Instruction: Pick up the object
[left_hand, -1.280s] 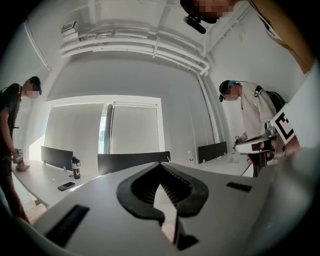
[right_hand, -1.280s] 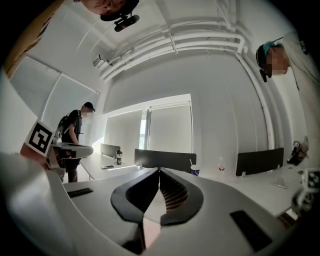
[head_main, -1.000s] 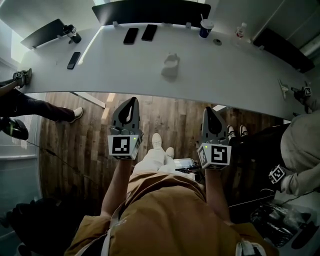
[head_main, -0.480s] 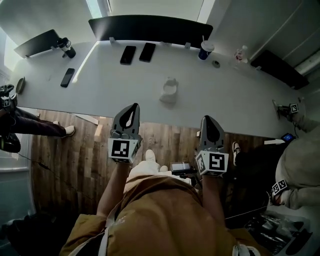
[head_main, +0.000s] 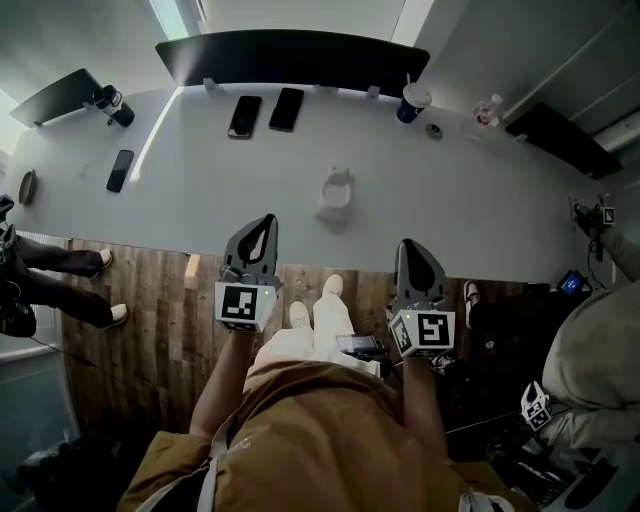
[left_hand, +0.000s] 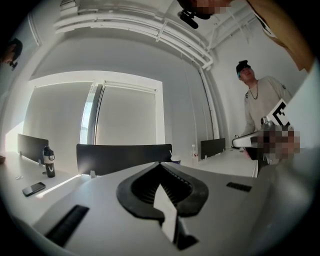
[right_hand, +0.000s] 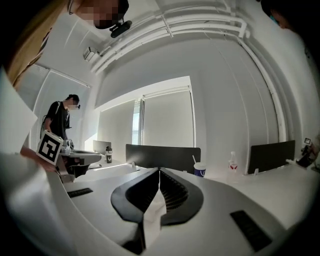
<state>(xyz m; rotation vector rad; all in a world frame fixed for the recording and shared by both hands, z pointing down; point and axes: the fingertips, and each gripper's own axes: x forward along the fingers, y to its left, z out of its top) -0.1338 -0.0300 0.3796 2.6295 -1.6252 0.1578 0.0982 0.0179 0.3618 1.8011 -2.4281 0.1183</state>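
A small white cup-like object (head_main: 337, 195) stands on the white table (head_main: 200, 200), near the middle and not far from the front edge. My left gripper (head_main: 266, 222) is held over the floor with its tip at the table's front edge, down and to the left of the object; its jaws are shut and empty. My right gripper (head_main: 407, 246) hangs level with it to the right, also shut with nothing in it. In the left gripper view the shut left gripper (left_hand: 161, 166) points across the table; the right gripper (right_hand: 159, 171) does the same in its own view. Neither gripper view shows the object.
Two phones (head_main: 243, 116) (head_main: 286, 109) lie at the back, a third phone (head_main: 119, 170) at the left. A blue cup (head_main: 410, 102), a clear bottle (head_main: 487, 110) and a dark bottle (head_main: 108, 100) stand by a black divider (head_main: 290, 55). People stand at both table ends (left_hand: 260, 100) (right_hand: 62, 122).
The table has drawn nearer in the head view and both grippers have come up to its front edge. Both stay shut and empty.
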